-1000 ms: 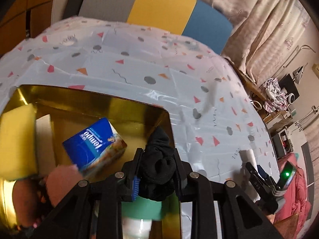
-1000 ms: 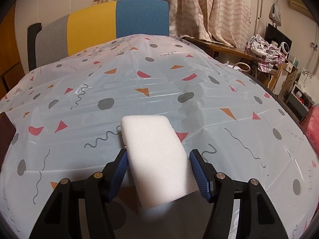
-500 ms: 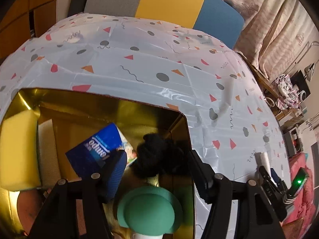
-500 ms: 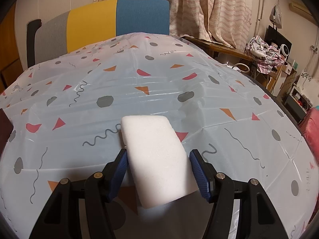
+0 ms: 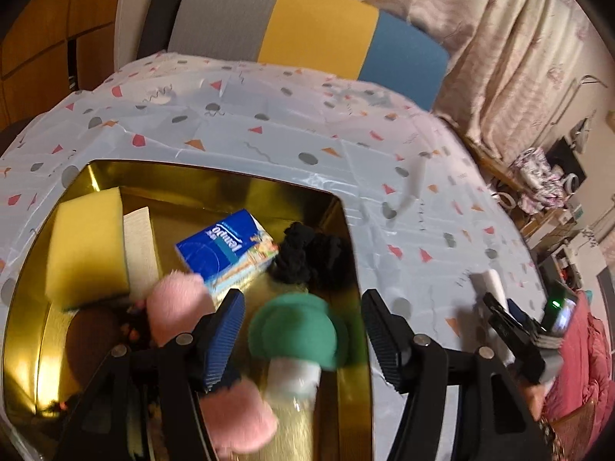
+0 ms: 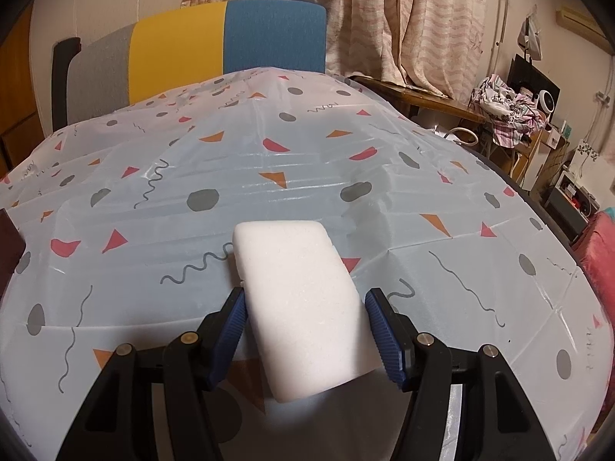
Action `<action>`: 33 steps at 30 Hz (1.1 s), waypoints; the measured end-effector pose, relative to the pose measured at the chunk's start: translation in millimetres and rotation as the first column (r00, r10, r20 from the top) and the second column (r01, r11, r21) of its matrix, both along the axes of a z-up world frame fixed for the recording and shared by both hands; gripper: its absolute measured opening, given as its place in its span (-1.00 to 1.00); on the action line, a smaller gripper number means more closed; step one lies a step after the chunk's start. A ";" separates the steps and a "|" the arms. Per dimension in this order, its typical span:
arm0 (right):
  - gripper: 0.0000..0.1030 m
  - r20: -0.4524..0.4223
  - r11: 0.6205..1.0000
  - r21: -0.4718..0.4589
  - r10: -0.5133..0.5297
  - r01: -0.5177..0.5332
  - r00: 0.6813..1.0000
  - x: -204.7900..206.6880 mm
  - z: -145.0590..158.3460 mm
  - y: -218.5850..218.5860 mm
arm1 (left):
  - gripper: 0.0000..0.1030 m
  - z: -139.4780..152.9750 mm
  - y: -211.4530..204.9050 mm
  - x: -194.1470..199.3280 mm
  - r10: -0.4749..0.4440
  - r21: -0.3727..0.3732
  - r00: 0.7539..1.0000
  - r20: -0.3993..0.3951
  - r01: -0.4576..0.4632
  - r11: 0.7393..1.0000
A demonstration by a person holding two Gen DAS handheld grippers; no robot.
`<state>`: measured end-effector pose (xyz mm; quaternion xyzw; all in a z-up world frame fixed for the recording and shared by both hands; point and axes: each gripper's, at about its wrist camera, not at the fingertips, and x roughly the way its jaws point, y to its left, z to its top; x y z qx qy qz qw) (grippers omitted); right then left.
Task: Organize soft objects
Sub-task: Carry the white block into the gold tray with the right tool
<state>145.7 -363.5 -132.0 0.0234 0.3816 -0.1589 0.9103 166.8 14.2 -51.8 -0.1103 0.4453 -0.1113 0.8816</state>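
Now the right gripper (image 6: 303, 330) fingers pinch the white sponge (image 6: 296, 299) mid-sides; it looks light and squashy. Left gripper (image 5: 303, 330) is wide open, empty.

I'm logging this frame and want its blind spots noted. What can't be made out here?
- Left wrist view: brown round item in the gold box, half hidden behind the pink fluffy toy.
- Right wrist view: rear of the white foam sponge, blurred near the lens; grip contact unclear.

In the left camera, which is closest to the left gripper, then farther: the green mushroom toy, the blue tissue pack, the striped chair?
1. Green felt mushroom toy, between the left gripper fingers.
2. Blue tissue pack, mid-box, ahead-left.
3. Grey, yellow and blue striped chair, behind the table.
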 end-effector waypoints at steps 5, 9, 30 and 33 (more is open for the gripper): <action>0.22 0.025 1.000 0.024 0.016 -0.016 1.000 -3.2 5.7 -1.8 | 0.23 11.9 5.2 -30.4 -0.021 -0.011 0.998 0.057 0.022 1.000; 0.22 0.022 0.997 0.071 0.026 -0.028 0.999 -10.3 14.7 -0.7 | 0.24 17.9 11.0 -49.7 -0.025 0.017 0.995 0.096 0.023 1.000; 0.22 0.145 0.783 0.290 0.533 -0.550 0.834 -71.0 91.7 207.2 | 0.24 12.9 72.5 -80.3 0.135 0.014 0.985 0.107 -0.137 0.990; 0.22 0.126 0.741 0.330 0.580 -0.585 0.805 -72.0 86.8 243.1 | 0.24 12.7 80.3 -79.8 0.157 0.005 0.982 0.101 -0.158 0.987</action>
